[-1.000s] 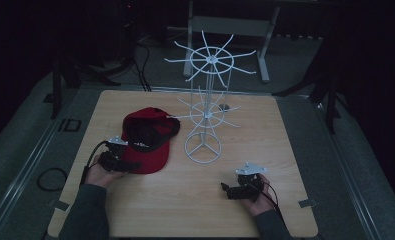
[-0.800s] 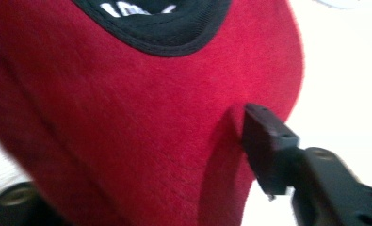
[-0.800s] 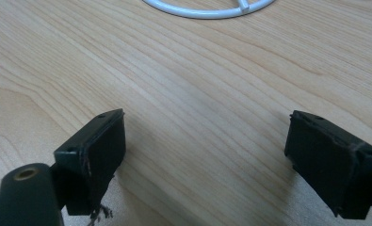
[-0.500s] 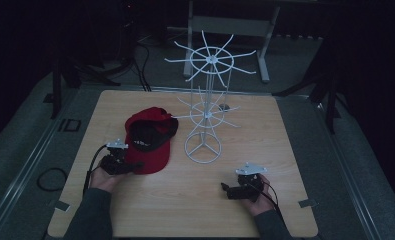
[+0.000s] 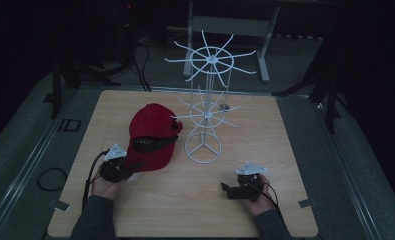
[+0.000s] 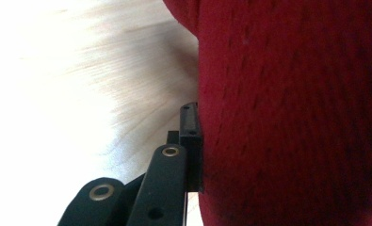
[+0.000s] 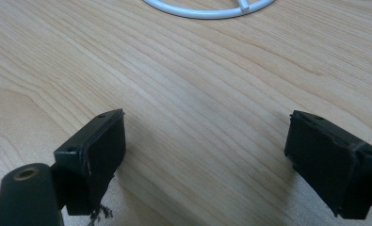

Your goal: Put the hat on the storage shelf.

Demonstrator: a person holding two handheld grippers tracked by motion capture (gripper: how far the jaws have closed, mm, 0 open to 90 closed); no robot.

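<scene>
A red cap (image 5: 152,135) lies on the wooden table (image 5: 285,150), left of a white wire rack (image 5: 205,115). My left gripper (image 5: 129,169) is at the cap's near edge and shut on it. In the left gripper view the red cap (image 6: 292,117) covers the right half. One black finger (image 6: 191,141) presses flat against the fabric, and the other finger is hidden behind it. My right gripper (image 5: 228,190) rests low over the table at the front right. It (image 7: 207,155) is open, its jaws wide apart over bare wood.
The rack's round base ring (image 7: 207,7) lies just beyond the right gripper. Its wire arms (image 5: 210,57) spread out at two levels above the table's middle. Dark floor, cables (image 5: 47,177) and a metal stand (image 5: 225,22) surround the table.
The left gripper has drawn back a little toward the near edge with the cap's edge in it, and the cap has shifted with it. The right gripper has stayed put.
</scene>
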